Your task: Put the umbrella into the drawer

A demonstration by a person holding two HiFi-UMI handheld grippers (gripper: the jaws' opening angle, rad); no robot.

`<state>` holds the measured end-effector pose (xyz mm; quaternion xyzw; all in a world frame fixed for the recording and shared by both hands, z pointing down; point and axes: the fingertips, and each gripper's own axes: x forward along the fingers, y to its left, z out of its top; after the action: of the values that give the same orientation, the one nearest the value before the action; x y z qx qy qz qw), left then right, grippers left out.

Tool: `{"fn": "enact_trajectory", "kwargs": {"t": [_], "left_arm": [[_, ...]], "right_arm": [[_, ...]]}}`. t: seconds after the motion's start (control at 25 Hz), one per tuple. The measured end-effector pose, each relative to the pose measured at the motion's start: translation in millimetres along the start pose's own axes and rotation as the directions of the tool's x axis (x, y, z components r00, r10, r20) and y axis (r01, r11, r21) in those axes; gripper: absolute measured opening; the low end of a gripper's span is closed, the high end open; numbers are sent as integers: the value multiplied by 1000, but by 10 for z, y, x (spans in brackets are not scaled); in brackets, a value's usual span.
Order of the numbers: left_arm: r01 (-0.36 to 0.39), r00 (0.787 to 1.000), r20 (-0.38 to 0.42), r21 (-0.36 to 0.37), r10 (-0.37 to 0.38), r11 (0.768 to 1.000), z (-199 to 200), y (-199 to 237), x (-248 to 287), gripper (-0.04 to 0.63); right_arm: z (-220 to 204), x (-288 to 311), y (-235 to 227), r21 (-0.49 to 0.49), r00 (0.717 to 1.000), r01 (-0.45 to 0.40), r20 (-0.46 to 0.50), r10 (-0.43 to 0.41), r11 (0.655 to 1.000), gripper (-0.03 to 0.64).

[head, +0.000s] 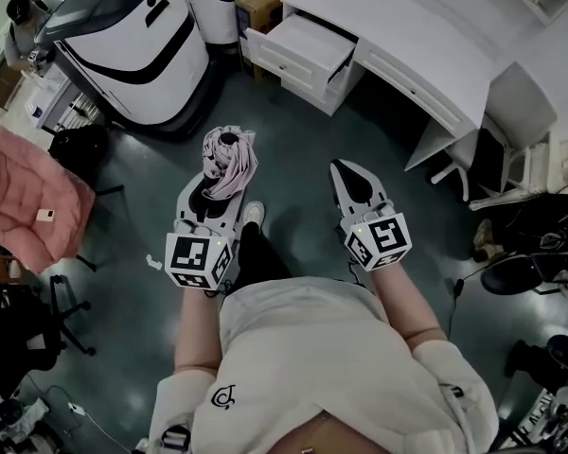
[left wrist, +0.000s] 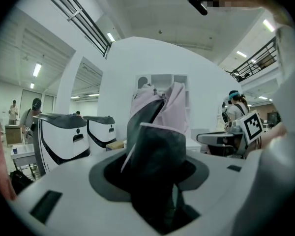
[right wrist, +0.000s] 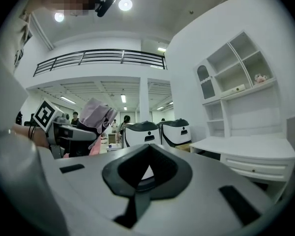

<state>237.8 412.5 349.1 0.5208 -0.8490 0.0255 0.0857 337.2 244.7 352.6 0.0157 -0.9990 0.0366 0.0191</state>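
Observation:
A folded pink umbrella [head: 229, 159] sticks out from my left gripper [head: 218, 185], which is shut on it over the dark floor. In the left gripper view the umbrella [left wrist: 157, 132] fills the gap between the jaws of the left gripper [left wrist: 152, 154], its pink fabric rising above them. My right gripper [head: 345, 167] hangs beside it to the right, jaws together at a point and holding nothing. The right gripper view shows the right gripper [right wrist: 147, 149] and, at left, the umbrella [right wrist: 96, 114]. The open white drawer [head: 298, 50] juts from the desk ahead of both grippers.
A white desk [head: 426, 55] with a shelf unit [right wrist: 236, 77] runs along the top right. Two white machines [head: 142, 36] stand at the upper left. A pink cushioned chair [head: 28, 197] is at left, and a white chair [head: 516, 121] and a black chair [head: 535, 268] at right.

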Motion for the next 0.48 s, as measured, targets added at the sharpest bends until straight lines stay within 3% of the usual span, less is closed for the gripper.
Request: {"fn": "enact_trajectory", "kwargs": {"t": [0.32, 0.48], "left_arm": [[72, 997, -14, 4, -72, 997, 276, 1321, 1028, 225], [125, 992, -15, 59, -124, 990, 456, 1877, 1590, 225]], "right_arm": [[127, 1552, -218, -12, 997, 74, -25, -74, 997, 6], [194, 2237, -473, 0, 988, 155, -20, -155, 988, 6]]}}
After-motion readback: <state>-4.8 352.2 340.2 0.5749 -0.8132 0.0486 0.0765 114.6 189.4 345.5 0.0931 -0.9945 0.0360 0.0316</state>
